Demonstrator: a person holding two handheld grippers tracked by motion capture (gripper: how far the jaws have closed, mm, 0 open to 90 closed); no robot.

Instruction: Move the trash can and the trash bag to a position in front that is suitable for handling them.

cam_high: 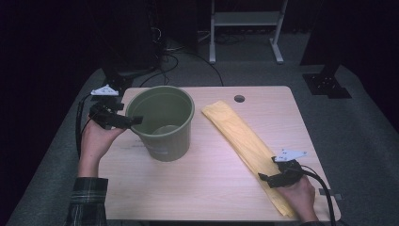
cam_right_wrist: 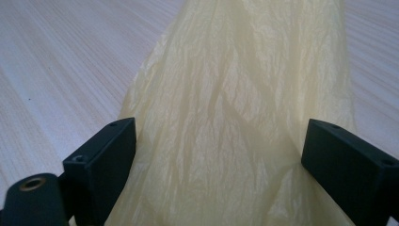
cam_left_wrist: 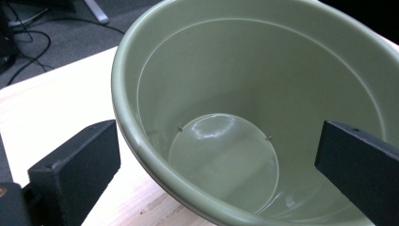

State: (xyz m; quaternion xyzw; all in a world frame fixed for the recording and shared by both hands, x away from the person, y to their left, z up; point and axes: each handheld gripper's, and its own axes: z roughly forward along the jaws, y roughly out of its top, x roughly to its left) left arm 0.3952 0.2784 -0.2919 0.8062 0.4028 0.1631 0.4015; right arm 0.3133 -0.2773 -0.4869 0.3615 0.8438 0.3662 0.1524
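An empty olive-green bucket (cam_high: 162,122) (cam_left_wrist: 263,94) stands upright on the left half of the wooden table (cam_high: 207,188). My left gripper (cam_high: 134,120) (cam_left_wrist: 216,165) is open at its left rim, with one jaw outside the wall and the other over the inside. A long, flat, crinkled yellow plastic bag (cam_high: 235,132) (cam_right_wrist: 235,94) lies diagonally across the right half of the table. My right gripper (cam_high: 269,179) (cam_right_wrist: 219,160) is open low over the bag's near end. Its jaws stand on either side of the bag, holding nothing.
A round cable hole (cam_high: 239,98) sits near the table's far edge. Beyond the table are a white metal frame (cam_high: 244,19), floor cables (cam_high: 164,56) and a black base plate (cam_high: 327,84). Bare tabletop lies between the bucket and the bag.
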